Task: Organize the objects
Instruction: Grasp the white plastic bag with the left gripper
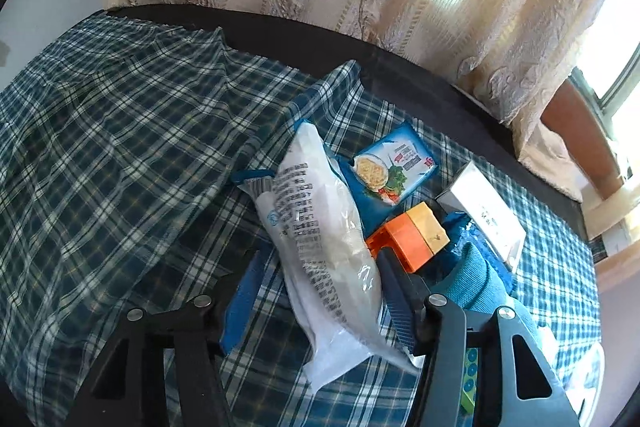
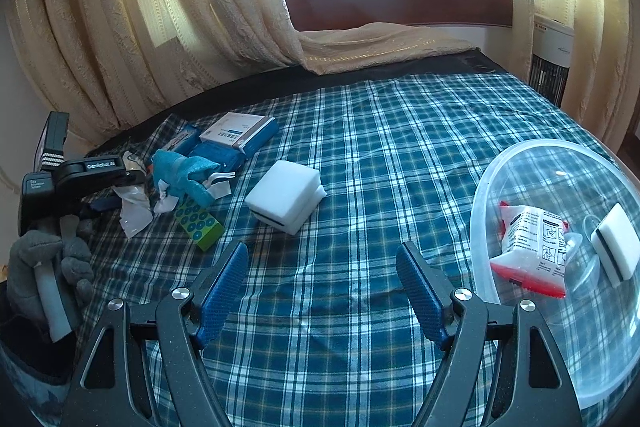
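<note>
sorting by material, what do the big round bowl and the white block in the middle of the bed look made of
Bowl: clear, glossy plastic, probably; the plaid shows through its wall.
White block: matte foam or sponge, apparently; soft rounded edges, no shine, a dark strip along its base.

Left gripper (image 1: 320,291) seemingly clamps a white packet (image 1: 320,247); right gripper (image 2: 322,291) gapes empty, angled downward.

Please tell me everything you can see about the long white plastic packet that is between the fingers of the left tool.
The long white plastic packet is a soft, glossy pouch, crinkled, with lines of dark printed text along one side and a blue sealed end far from the camera. It lies lengthwise between the blue-padded fingers of the left tool, which grip its lower half. Its near end sags toward the blue checked cloth. An orange and yellow box sits beside it.
</note>
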Demonstrator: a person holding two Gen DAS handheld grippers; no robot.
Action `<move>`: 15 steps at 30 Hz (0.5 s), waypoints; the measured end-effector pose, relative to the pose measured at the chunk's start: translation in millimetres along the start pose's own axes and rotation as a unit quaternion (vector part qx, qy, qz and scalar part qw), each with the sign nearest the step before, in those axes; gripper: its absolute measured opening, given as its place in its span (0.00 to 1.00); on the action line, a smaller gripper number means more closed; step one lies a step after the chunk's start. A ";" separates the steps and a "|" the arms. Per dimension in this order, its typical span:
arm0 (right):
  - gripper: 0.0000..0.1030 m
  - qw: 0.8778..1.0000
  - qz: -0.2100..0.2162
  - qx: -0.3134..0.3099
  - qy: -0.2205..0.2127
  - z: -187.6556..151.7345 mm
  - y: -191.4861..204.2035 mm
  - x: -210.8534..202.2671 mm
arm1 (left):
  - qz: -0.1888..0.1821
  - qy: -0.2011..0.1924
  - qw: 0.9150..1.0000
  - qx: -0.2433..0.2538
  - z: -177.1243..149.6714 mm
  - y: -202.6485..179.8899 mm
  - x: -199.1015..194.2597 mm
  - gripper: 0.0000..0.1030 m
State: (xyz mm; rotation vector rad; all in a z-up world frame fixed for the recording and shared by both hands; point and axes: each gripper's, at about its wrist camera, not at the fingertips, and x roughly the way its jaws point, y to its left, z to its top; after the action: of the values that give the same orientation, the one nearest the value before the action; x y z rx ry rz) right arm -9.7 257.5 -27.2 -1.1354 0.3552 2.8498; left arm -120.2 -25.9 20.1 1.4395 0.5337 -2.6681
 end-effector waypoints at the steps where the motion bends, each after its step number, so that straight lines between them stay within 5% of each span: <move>1: 0.75 1.000 0.000 0.000 0.000 0.1 -0.1 0.0 | 0.002 0.003 1.000 -0.001 0.6 -0.3 4.5 0.60; 15: 0.75 1.000 0.002 -0.010 0.007 -3.5 8.4 2.7 | 0.001 -0.020 1.000 0.023 -3.4 -4.2 -3.9 0.47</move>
State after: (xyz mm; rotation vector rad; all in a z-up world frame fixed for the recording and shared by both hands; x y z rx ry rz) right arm -10.4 248.4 -29.9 -1.1593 0.3323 2.8569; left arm -116.2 -21.2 22.7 1.3949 0.4712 -2.7168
